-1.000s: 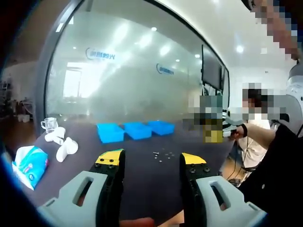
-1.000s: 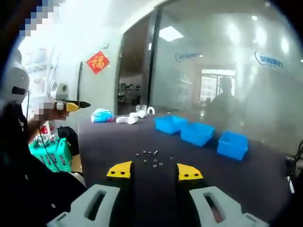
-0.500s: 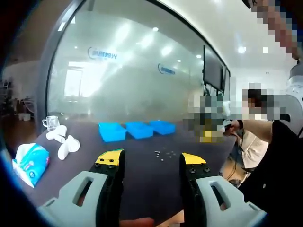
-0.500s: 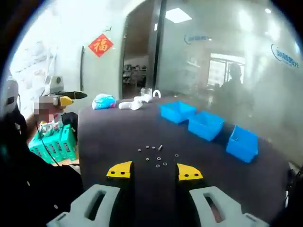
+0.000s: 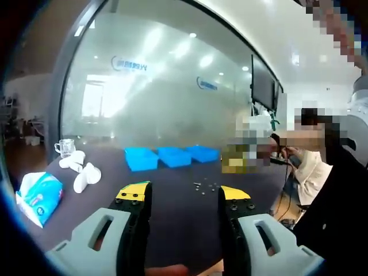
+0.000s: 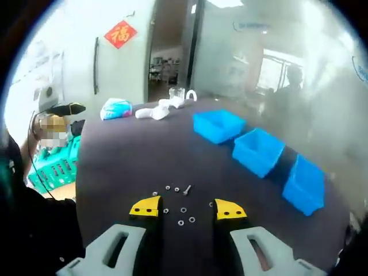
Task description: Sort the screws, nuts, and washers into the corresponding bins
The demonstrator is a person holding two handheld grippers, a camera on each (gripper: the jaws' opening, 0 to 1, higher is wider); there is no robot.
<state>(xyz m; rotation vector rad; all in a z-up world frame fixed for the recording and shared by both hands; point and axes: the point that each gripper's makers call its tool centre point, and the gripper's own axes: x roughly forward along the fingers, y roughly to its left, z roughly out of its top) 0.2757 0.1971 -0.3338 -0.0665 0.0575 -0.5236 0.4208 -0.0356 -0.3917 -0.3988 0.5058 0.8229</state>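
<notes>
Right claw [image 6: 188, 209]: jaws apart, nothing between them; I hold it above the tabletop [image 6: 121, 155].
Left claw [image 5: 183, 194]: jaws apart, empty, further back.
Fasteners [image 6: 179, 208]: small loose scatter lying just ahead of and between the right claw's tips; 1 screw [image 6: 187, 189] among nuts or washers, too small to tell apart.
Bins [image 6: 257, 150]: 3 blue, in a row, well beyond the right claw, to its right.
Step, as I judge it: approach, nothing sorted yet. Next: lower the right claw over 1 piece and close precisely.
</notes>
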